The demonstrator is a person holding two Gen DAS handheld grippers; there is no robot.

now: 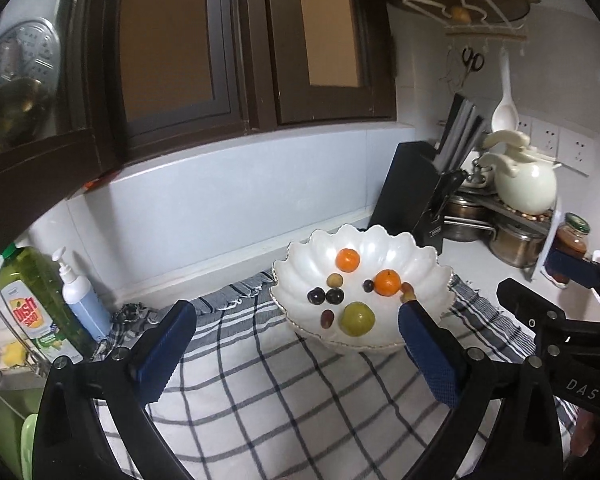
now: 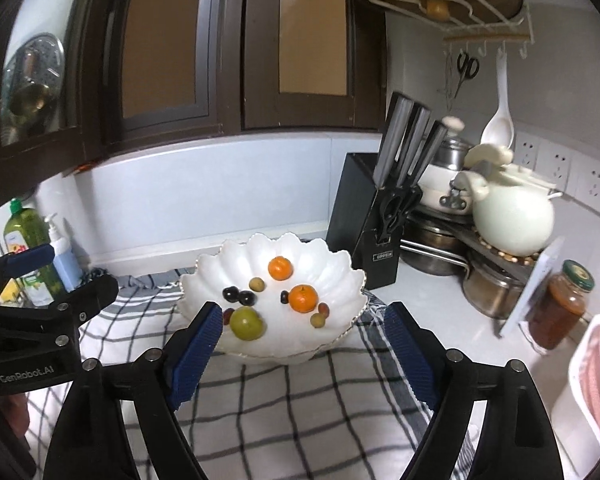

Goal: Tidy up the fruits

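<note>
A white scalloped bowl (image 1: 380, 236) (image 2: 284, 242) stands on a checked cloth (image 1: 284, 400) (image 2: 300, 400). In it lie two oranges (image 1: 347, 260) (image 1: 387, 282), a green fruit (image 1: 357, 319) (image 2: 247, 323), dark grapes (image 1: 325, 296) (image 2: 238, 296) and a small tan fruit (image 1: 334, 280) (image 2: 256, 284). My left gripper (image 1: 296, 336) hangs open in front of the bowl, nothing between its fingers. My right gripper (image 2: 304, 320) is open too, just short of the bowl's near rim, and holds nothing. Each gripper shows at the edge of the other's view.
A black knife block (image 1: 412, 188) (image 2: 364, 216) stands behind the bowl on the right, with steel pots (image 2: 488, 288), a white teapot (image 2: 512, 216) and a jar (image 2: 560, 308) beyond. A dish soap bottle (image 1: 36, 300) and pump bottle (image 1: 82, 300) stand left by the sink.
</note>
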